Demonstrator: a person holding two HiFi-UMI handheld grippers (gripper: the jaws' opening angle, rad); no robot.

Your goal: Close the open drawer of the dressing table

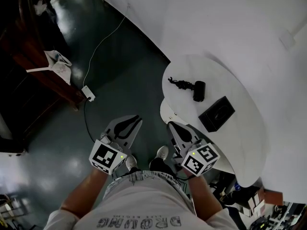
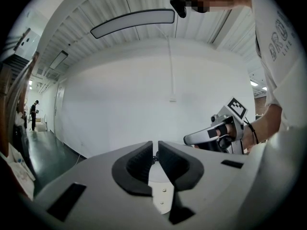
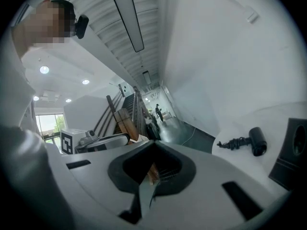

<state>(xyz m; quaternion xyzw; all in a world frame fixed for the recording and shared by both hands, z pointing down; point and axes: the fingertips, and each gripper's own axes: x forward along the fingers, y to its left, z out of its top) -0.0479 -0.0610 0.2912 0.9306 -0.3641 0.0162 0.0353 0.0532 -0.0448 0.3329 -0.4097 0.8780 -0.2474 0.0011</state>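
Observation:
The white dressing table [image 1: 249, 143] curves along the right of the head view. On it lie a black hair dryer [image 1: 194, 89] and a black box [image 1: 217, 113]. Below its near edge juts a white rounded part [image 1: 165, 110] that looks like the open drawer. My right gripper [image 1: 171, 124] is just in front of that part, its tips together and nothing in them. My left gripper [image 1: 138, 119] hangs over the dark floor to the left, apart from the table. In its own view the left gripper [image 2: 155, 143] shows a thin gap between the pads, with nothing in it.
A white cable and power strip [image 1: 88, 93] lie on the dark floor [image 1: 124, 71], with a white bag [image 1: 57, 63] and dark wooden stairs [image 1: 29, 47] further left. Boxes [image 1: 254, 202] sit under the table's right end. A white wall [image 1: 230, 23] stands behind the table.

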